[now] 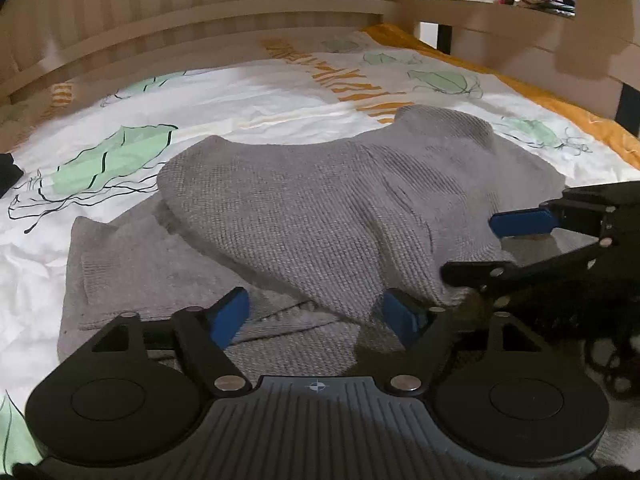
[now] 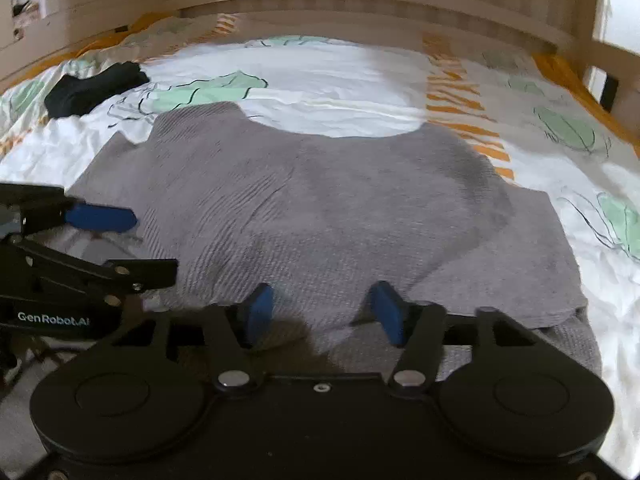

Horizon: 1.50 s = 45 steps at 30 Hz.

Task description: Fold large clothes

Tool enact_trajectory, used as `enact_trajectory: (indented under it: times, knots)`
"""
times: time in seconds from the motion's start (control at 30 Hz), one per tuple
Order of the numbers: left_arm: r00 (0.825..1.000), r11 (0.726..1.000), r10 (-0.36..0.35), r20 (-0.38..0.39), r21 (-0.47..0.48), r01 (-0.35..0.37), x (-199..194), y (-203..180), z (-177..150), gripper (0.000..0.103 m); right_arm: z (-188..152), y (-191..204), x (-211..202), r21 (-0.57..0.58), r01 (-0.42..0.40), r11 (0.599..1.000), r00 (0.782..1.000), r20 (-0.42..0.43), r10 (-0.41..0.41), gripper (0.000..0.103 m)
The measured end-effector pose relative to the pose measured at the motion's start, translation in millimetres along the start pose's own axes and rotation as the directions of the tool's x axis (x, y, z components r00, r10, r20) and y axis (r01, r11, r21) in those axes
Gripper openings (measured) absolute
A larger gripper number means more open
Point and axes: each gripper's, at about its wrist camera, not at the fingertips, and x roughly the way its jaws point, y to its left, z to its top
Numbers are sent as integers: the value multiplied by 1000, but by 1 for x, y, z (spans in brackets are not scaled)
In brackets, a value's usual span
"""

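Sweater (image 1: 304,216), grey and knitted, lay spread on the bed (image 1: 248,92), one part doubled over the layer beneath, over a white cover printed with green leaves and orange stripes. Both claws sat low at its near edge, side by side, pointing forward across it. The left claw (image 1: 316,316) stood wide open with nothing gripped, a fold of knit just beside its right finger. The right claw (image 2: 322,314) was likewise spread and empty above the fabric. A black garment (image 2: 94,88) lay well apart.
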Motion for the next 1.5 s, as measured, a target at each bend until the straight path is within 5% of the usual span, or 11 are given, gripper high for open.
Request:
enact_trajectory:
  times: [0.27,0.43,0.53,0.77,1.03,1.33,1.5]
  knots:
    - [998,997,-63,-15,-46,62,-3,6,1,92,-7,-13,0,97,-36,995,999,30,33,80]
    - [994,982,-110,-26,-155,105,-19,16,-2,92,-8,-20,-4,157,-97,983,995,20,95,93]
    - [989,959,-145,-43,-252,129,-40,24,-8,91,-5,-20,-14,169,-103,980,995,0,104,93]
    - [992,938,-125,22,-322,125,-113,31,-16,91,-5,-29,-85,302,-227,926,974,84,211,92]
    - [988,934,-116,105,-328,144,-185,32,-28,91,-23,-40,-182,318,-275,907,953,216,213,93]
    - [995,938,-87,41,-333,96,-217,30,-62,92,-61,-57,-242,365,-218,905,963,229,140,94]
    - [993,911,-117,-24,-400,98,-213,31,-88,92,-87,-60,-253,388,-212,897,971,190,147,94]
